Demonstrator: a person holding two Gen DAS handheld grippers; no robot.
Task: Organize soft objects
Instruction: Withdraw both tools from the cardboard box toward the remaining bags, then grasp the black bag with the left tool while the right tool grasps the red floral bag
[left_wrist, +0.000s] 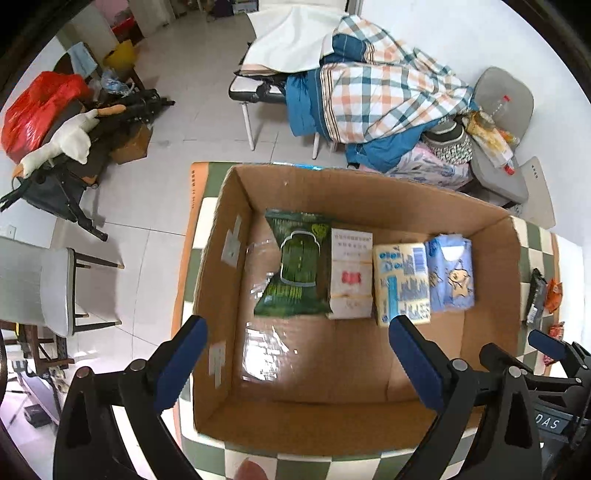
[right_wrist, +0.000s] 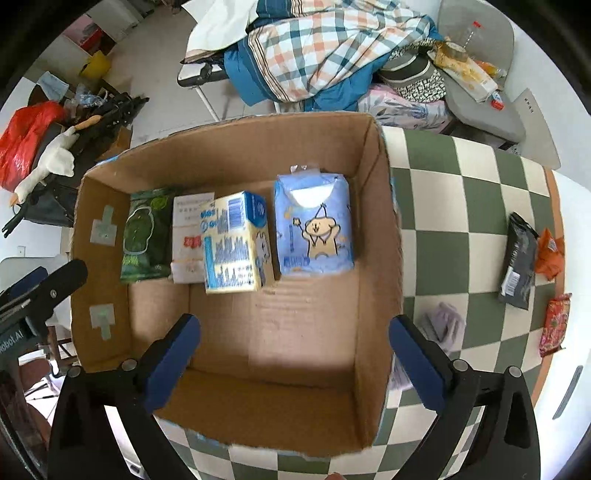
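An open cardboard box stands on a green-and-white checkered table. In a row at its far side lie a green pack, a white pack, a yellow-blue tissue pack and a light-blue bear tissue pack. My left gripper is open and empty above the box's near left. My right gripper is open and empty above the box's near half. The right gripper also shows in the left wrist view.
On the table right of the box lie a pale lilac cloth, a black packet, an orange packet and a red packet. Beyond the table are a bed with plaid bedding, chairs and floor clutter.
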